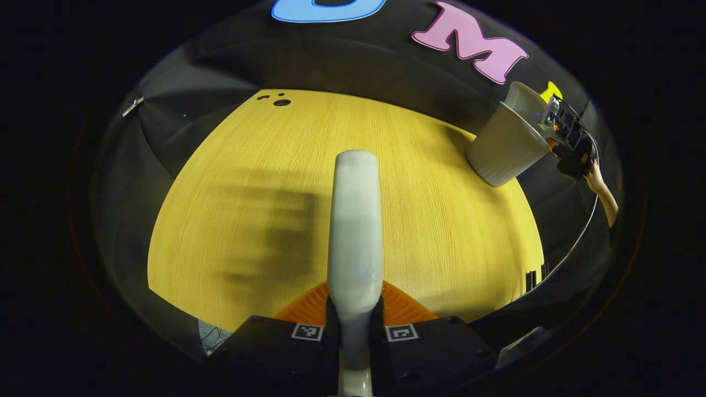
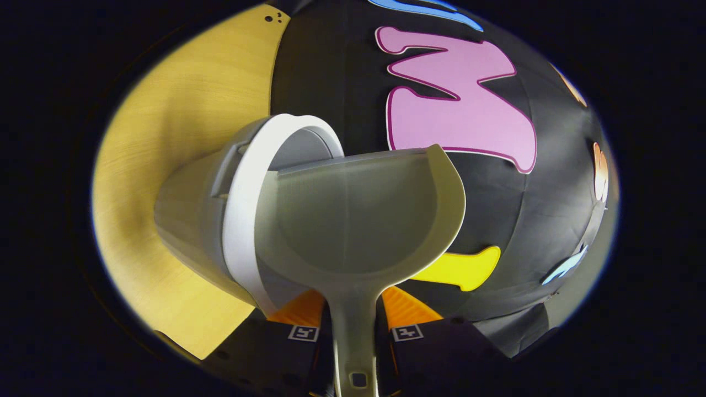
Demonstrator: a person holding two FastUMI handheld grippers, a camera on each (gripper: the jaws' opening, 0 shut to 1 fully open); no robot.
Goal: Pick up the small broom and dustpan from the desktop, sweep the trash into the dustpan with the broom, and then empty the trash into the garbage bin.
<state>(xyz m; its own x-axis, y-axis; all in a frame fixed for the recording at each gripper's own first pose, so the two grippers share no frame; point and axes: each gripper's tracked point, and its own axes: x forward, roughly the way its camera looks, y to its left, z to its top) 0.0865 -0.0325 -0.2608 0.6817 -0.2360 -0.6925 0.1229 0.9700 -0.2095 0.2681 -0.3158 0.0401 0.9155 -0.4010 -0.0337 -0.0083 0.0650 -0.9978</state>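
Note:
My left gripper (image 1: 354, 322) is shut on the small broom (image 1: 356, 231), whose pale grey handle points forward above the yellow wooden table (image 1: 248, 193). The bristles are hidden. At the table's far right edge stands the pale garbage bin (image 1: 504, 146), with the dustpan (image 1: 527, 102) at its mouth and my right gripper (image 1: 571, 140) behind it. In the right gripper view, my right gripper (image 2: 356, 325) is shut on the handle of the grey dustpan (image 2: 358, 220). The pan's front edge rests at the white rim of the bin (image 2: 248, 209). The pan's inside looks bare.
The black cloth wall rises close behind the bin (image 2: 187, 215) and the table's far edge. A few small dark holes (image 1: 281, 102) mark the table's far left corner. A hand (image 1: 601, 193) and a thin cable (image 1: 584, 231) show at the right, beyond the table.

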